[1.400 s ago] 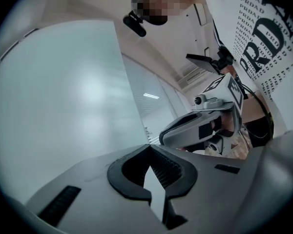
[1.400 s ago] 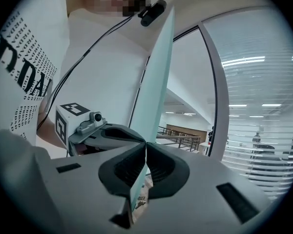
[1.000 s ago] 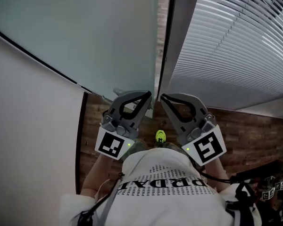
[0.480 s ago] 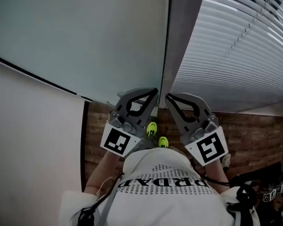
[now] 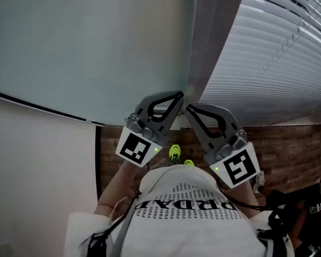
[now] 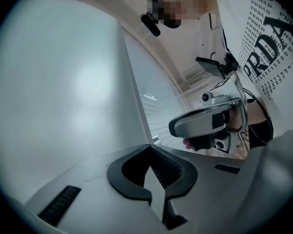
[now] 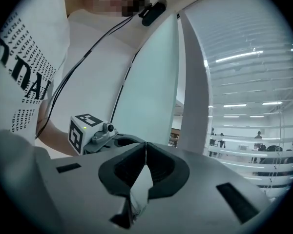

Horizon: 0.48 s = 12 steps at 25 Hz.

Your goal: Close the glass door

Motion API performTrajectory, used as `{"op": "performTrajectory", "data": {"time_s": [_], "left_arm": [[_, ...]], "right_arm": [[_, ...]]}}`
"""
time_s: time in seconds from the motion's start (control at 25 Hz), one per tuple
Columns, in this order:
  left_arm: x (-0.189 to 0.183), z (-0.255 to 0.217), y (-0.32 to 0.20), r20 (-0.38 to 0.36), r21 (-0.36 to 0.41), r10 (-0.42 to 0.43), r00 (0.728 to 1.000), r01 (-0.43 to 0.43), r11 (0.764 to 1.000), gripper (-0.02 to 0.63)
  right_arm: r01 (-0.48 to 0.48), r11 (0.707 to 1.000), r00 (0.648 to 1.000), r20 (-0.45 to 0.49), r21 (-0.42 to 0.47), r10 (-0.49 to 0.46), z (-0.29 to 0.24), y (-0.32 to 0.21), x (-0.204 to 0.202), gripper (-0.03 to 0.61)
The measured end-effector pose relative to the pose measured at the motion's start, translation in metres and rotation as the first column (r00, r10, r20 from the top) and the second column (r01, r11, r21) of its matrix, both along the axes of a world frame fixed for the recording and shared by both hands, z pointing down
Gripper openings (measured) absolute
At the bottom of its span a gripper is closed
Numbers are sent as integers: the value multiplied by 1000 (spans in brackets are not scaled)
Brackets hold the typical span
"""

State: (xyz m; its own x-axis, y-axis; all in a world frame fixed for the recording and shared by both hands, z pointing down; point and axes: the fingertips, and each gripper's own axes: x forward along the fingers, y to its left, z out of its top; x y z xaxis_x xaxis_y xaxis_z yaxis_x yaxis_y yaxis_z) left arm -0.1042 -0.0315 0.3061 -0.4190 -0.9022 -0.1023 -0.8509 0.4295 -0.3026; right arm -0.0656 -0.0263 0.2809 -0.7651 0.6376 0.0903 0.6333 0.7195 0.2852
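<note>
The frosted glass door (image 5: 96,47) fills the upper left of the head view; its right edge stands against a grey upright post (image 5: 214,36). My left gripper (image 5: 179,96) is shut with nothing in it, its tip at the door's lower right edge. Beside it my right gripper (image 5: 188,109) is also shut and empty, at the foot of the post. In the left gripper view the closed left gripper (image 6: 150,147) points at the frosted glass door (image 6: 63,91). The right gripper view shows the right gripper (image 7: 145,144) before a narrow slit between glass door (image 7: 151,82) and post (image 7: 195,96).
White slatted blinds (image 5: 278,63) behind glass run to the right of the post. A white wall (image 5: 37,159) stands at the left. The wood-pattern floor (image 5: 289,143) lies below, with the person's yellow-green shoes (image 5: 175,152) and dark equipment (image 5: 310,208) at the lower right.
The gap between the door's edge and the post has narrowed to almost nothing. Both grippers have moved up and forward with the door, and the person has stepped closer.
</note>
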Motion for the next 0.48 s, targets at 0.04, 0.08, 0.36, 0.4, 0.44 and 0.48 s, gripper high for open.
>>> {"op": "performTrajectory", "data": {"time_s": [0.04,0.08,0.36,0.4,0.44,0.48], "left_arm": [[-2,0,0,-1,5,-19,1000,19,1000,3],[-5,1,1,-5,9,-35,999,36,999,3],[-27,3,-2,-49,19,-89,995,90,996,3],[-29,3,-3,-43,11,-94,995,94,995,3],[-31,3,-3,-39,5,-98,994,98,995,3],[-32,3,-3,-34,1,-101,994,101,995,3]], "right_arm": [[18,1000,1000,-4,1,-18,1,2,1,0],[32,999,999,-8,3,-32,1,4,3,0],[51,998,999,-3,35,-51,6,16,7,-2],[50,998,999,-3,48,-49,8,17,7,-2],[48,997,999,-3,59,-48,9,17,7,-2],[48,997,999,-3,63,-48,10,18,6,-2]]}}
